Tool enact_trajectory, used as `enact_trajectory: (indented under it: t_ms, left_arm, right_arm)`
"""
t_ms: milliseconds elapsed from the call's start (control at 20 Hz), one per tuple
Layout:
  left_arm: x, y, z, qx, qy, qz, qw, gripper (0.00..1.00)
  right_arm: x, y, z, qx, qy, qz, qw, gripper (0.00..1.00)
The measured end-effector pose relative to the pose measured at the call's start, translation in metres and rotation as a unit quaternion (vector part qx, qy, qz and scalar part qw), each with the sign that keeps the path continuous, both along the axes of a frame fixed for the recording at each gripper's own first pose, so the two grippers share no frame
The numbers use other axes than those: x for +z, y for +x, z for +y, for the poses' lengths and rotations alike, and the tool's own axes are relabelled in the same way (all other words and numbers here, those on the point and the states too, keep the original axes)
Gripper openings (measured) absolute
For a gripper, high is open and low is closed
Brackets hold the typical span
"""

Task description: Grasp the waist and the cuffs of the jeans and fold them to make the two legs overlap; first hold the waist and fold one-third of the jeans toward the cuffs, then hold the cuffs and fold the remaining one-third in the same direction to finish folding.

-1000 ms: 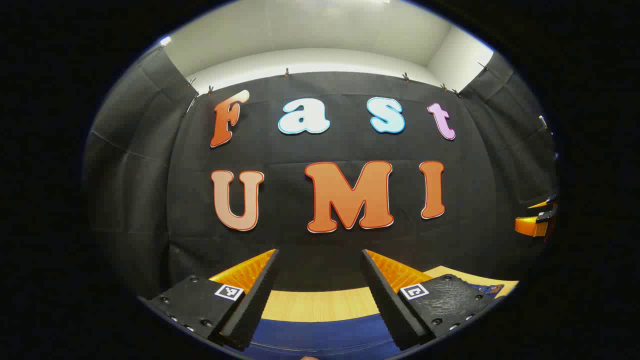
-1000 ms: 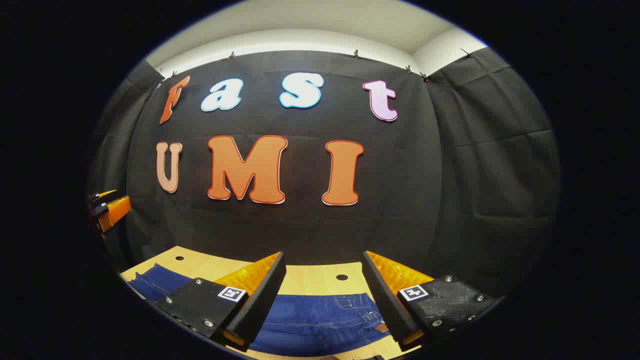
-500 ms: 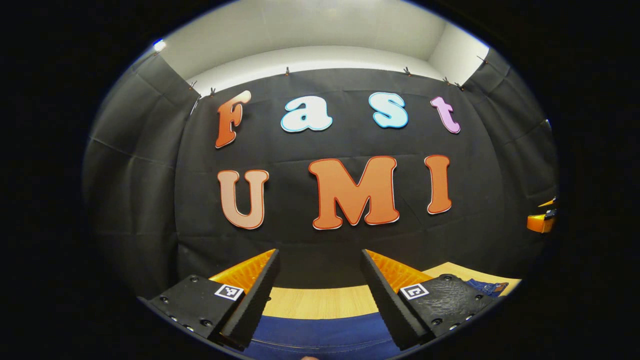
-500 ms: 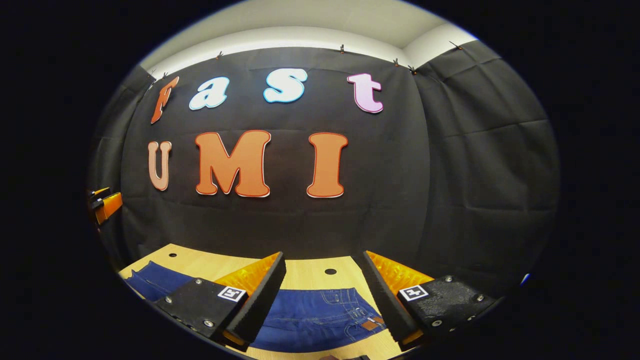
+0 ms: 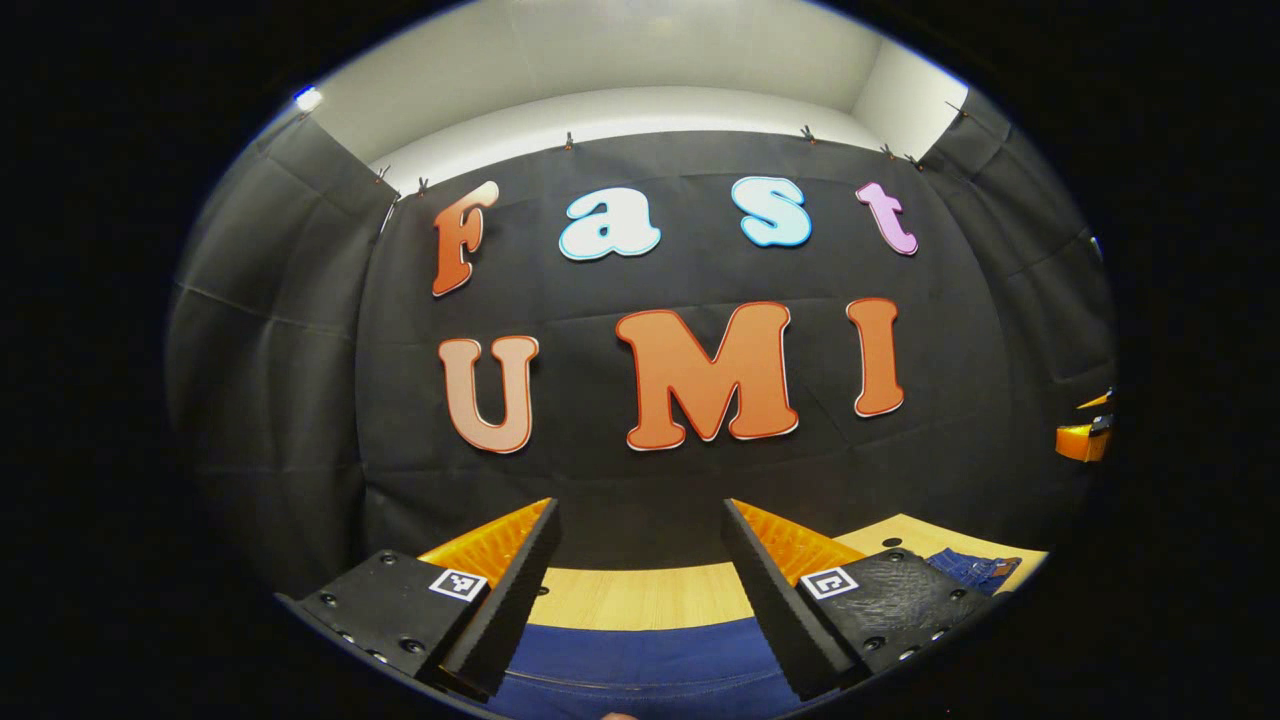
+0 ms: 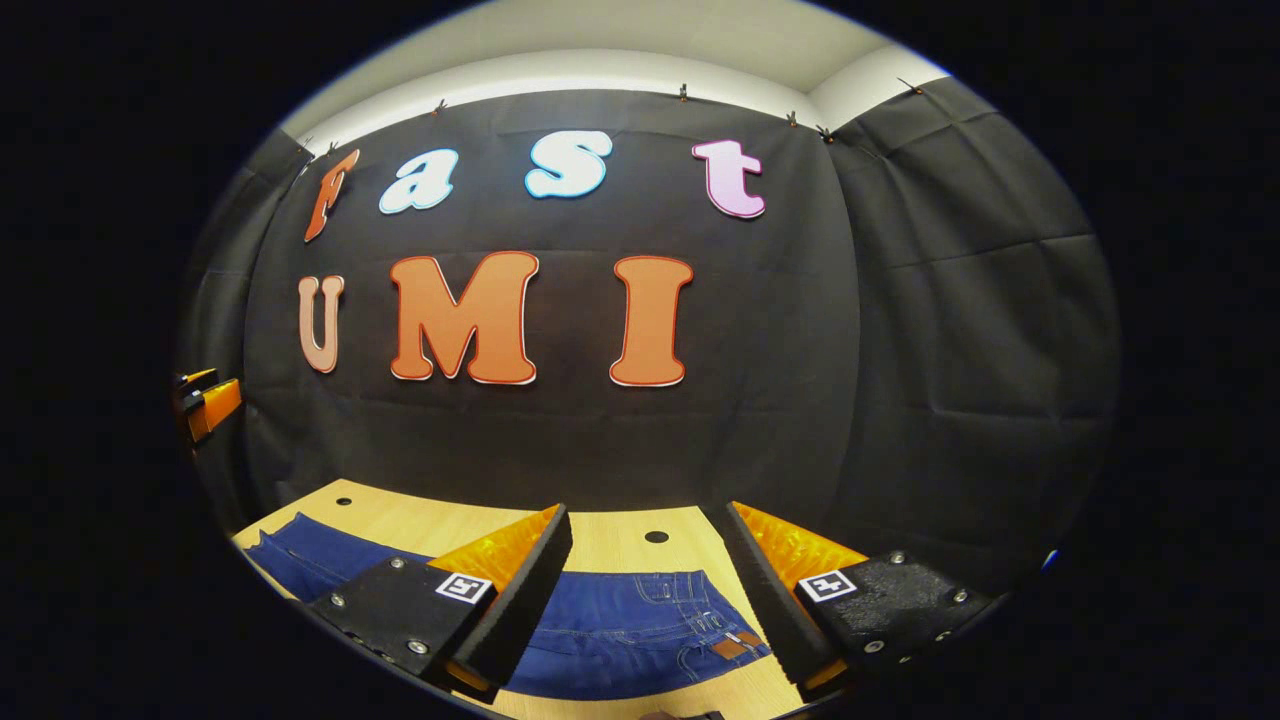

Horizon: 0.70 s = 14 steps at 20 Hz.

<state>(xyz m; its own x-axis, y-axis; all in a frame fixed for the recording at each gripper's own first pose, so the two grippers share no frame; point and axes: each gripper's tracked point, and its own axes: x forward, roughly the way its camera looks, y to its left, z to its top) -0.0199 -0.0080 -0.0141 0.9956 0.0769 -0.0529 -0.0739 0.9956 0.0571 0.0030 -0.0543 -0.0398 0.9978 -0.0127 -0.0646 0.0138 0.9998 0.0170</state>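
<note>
The jeans (image 6: 640,630) are lying flat on the wooden table (image 6: 610,530), waist end below your right gripper (image 6: 645,590). You are holding the right gripper and the left gripper (image 5: 640,590) above the denim, fingers spread wide and gripping nothing, both facing the booth wall.

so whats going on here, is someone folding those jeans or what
Not yet. A person holds a gripper in each hand above a wooden table where blue jeans lie flat and unfolded. The right gripper hangs open over the waist end, near the leather patch. The left gripper is open too, over the plain blue leg fabric. Neither touches the denim, so the first grasp has not been made.
</note>
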Motion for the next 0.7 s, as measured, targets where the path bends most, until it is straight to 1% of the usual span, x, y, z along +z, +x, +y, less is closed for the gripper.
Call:
enact_trajectory:
  t_ms: [50,300,450,550,600,700]
  left_arm:
    - [-0.001,-0.003,0.006,0.008,0.002,0.004,1.000,1.00]
    - [-0.008,-0.023,0.043,0.051,0.020,0.016,0.998,1.00]
    - [-0.018,-0.034,0.059,0.070,0.018,0.032,0.997,1.00]
    - [-0.032,-0.037,0.069,0.081,0.004,0.053,0.995,1.00]
    - [-0.045,-0.038,0.074,0.087,-0.009,0.074,0.993,1.00]
    - [-0.073,-0.044,0.086,0.108,-0.040,0.122,0.986,0.99]
  right_arm:
    - [-0.003,0.001,-0.002,-0.001,-0.003,0.003,1.000,0.96]
    - [-0.007,0.007,-0.013,-0.002,0.003,0.007,1.000,0.96]
    - [-0.011,0.016,-0.016,0.003,0.006,0.013,1.000,0.96]
    - [-0.014,0.022,-0.017,0.005,0.006,0.017,1.000,0.96]
    - [-0.016,0.024,-0.016,0.008,0.008,0.019,1.000,0.96]
    - [-0.024,0.028,-0.015,0.017,0.019,0.031,0.999,0.96]
